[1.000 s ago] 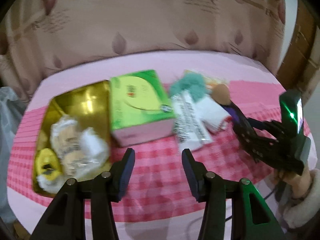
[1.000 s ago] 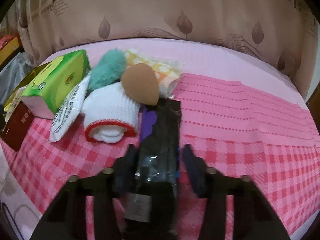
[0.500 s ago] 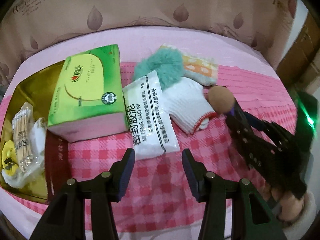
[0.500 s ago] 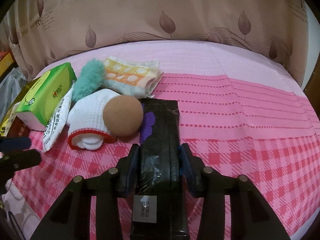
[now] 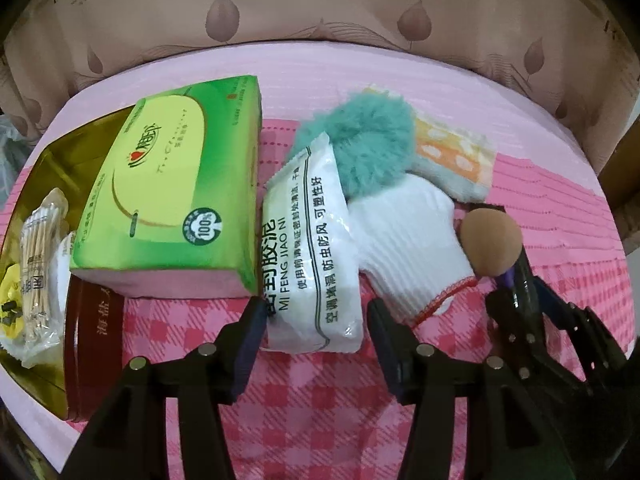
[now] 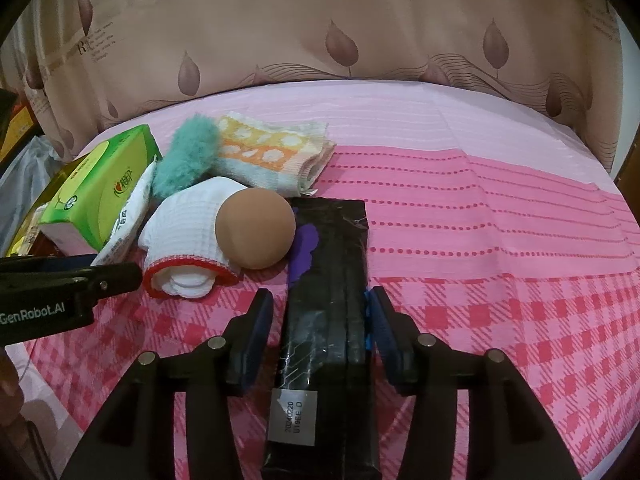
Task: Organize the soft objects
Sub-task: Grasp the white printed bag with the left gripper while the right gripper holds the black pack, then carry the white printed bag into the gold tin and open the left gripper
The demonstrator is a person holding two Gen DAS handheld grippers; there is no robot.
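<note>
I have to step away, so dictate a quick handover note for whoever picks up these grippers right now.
Left gripper: open, fingers astride the near end of the white sealing-clay packet, not clamped.
Right gripper: open around the black packet; one pad touches or nearly touches it.
Beside these: green tissue box, teal puff, white rolled sock, tan makeup sponge, folded orange towel.
Gold tin holds cotton swabs.
Left: everything outside the tin.

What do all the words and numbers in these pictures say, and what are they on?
"MI FENG JIAO NI": white sealing-clay packet.
"100%": round seal on green tissue box.
"20240220": sticker on black package.
"GenRobot.AI": left hand-held gripper.
"love", "passing through": curtain.
Gold tin's red side and cotton swab pack: too blurred.
</note>
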